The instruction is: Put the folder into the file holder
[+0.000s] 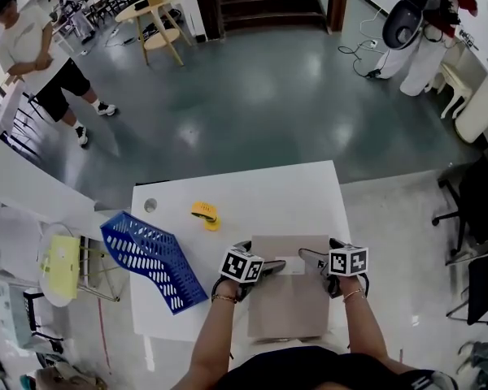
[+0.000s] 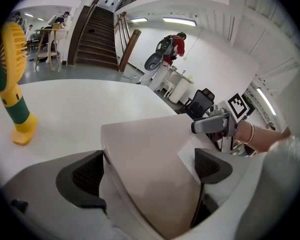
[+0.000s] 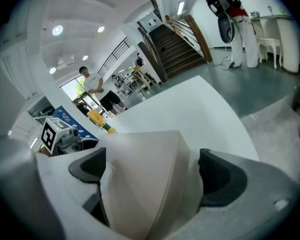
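A brown folder (image 1: 289,299) with a white label lies flat on the white table (image 1: 244,189), near its front edge. My left gripper (image 1: 270,268) is at the folder's far left corner and my right gripper (image 1: 313,260) at its far right corner. Both stand open, each with a corner of the folder (image 2: 150,174) (image 3: 145,179) between its jaws. The blue perforated file holder (image 1: 154,258) lies tipped over at the table's left edge, also blue in the right gripper view (image 3: 72,120).
A small yellow fan (image 1: 205,214) (image 2: 12,84) stands on the table beyond the folder. A person (image 1: 41,63) stands on the floor at far left. An office chair (image 1: 480,210) is at the right, a pale chair (image 1: 61,262) left of the table.
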Demonstrator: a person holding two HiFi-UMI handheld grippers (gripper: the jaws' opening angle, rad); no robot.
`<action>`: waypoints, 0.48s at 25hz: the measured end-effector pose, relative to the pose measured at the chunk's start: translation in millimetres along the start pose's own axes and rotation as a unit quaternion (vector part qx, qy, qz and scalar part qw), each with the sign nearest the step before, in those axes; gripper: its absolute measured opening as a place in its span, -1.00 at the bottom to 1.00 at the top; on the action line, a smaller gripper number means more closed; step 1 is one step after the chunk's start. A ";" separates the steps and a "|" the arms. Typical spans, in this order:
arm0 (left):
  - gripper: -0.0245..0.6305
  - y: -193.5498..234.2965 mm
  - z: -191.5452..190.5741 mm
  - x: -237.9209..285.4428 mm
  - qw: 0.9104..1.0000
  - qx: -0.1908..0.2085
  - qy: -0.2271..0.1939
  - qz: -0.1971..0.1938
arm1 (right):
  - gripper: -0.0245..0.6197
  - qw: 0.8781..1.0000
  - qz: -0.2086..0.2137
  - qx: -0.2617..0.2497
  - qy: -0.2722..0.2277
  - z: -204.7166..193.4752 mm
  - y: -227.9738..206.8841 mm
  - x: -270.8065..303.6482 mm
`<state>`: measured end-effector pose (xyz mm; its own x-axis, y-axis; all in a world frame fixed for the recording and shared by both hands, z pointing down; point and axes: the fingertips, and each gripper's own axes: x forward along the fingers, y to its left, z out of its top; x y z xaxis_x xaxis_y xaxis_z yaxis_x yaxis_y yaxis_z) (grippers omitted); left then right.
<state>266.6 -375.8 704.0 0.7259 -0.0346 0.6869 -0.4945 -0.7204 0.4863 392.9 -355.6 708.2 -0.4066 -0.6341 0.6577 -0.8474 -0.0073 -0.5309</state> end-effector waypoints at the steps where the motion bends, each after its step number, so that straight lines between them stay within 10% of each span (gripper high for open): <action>1: 0.78 0.0 0.7 0.4 1.000 0.002 -0.002 0.000 | 0.84 1.000 0.011 -0.001 0.004 0.1 3.7 2.3; 12: 0.78 -9.3 34.8 -19.9 0.996 0.008 -0.082 0.033 | 0.84 0.997 0.038 -0.027 -0.053 35.6 34.2 -16.2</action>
<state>273.3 -392.5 667.0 0.7615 -0.1943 0.6184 -0.5368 -0.7238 0.4335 382.6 -373.1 660.4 -0.4345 -0.7101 0.5541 -0.8334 0.0837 -0.5463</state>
